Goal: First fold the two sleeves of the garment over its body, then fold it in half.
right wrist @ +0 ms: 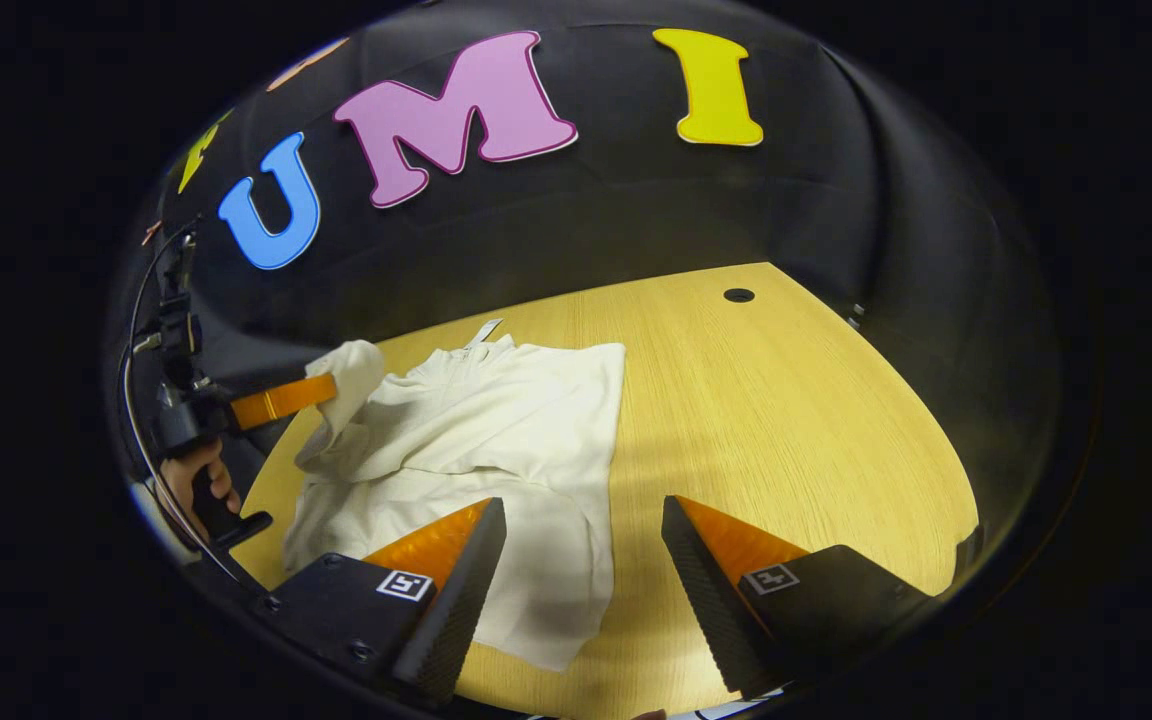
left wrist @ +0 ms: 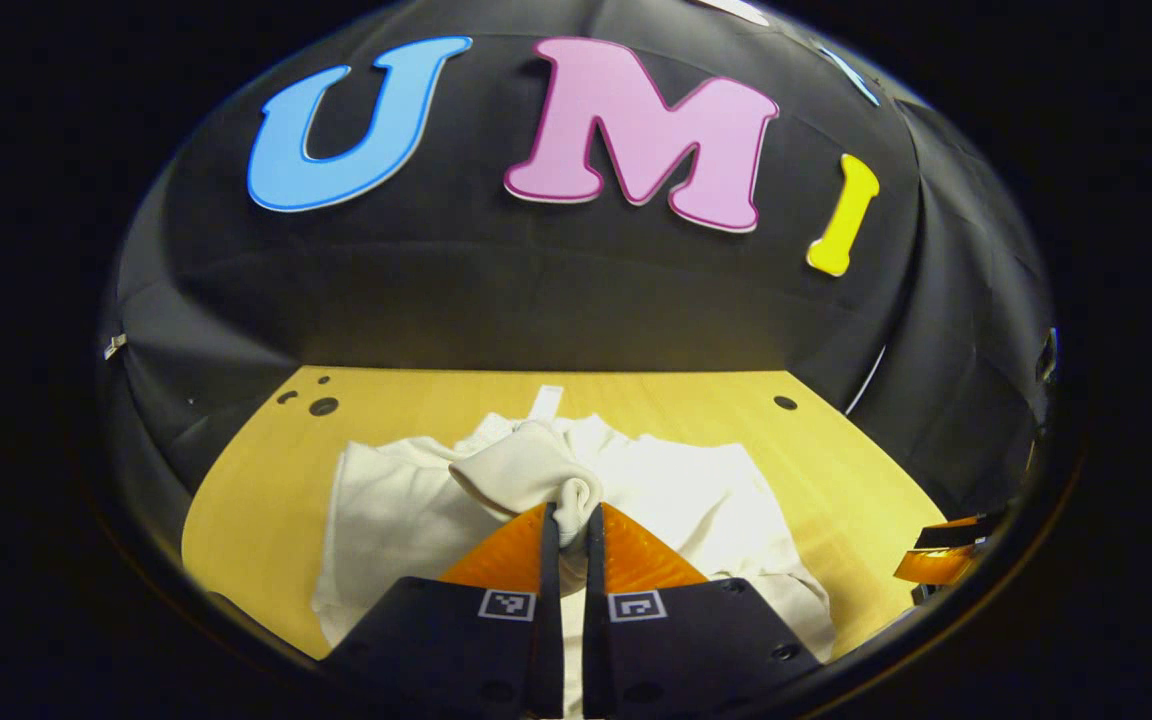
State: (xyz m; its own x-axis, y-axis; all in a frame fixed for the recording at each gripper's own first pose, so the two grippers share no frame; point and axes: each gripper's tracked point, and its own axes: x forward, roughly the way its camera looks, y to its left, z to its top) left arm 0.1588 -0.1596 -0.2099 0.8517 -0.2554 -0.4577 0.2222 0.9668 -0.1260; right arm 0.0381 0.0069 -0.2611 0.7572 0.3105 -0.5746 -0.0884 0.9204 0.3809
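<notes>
While pinched: sleeve point(left wrist: 536, 465) over garment point(left wrist: 676, 490)

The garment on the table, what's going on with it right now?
A person is folding a white garment on the wooden table with two handheld grippers. The left gripper is shut on a sleeve, lifting it over the garment's body. The right gripper hangs open above the garment's near edge, holding nothing. The garment has not yet been folded in half.
</notes>
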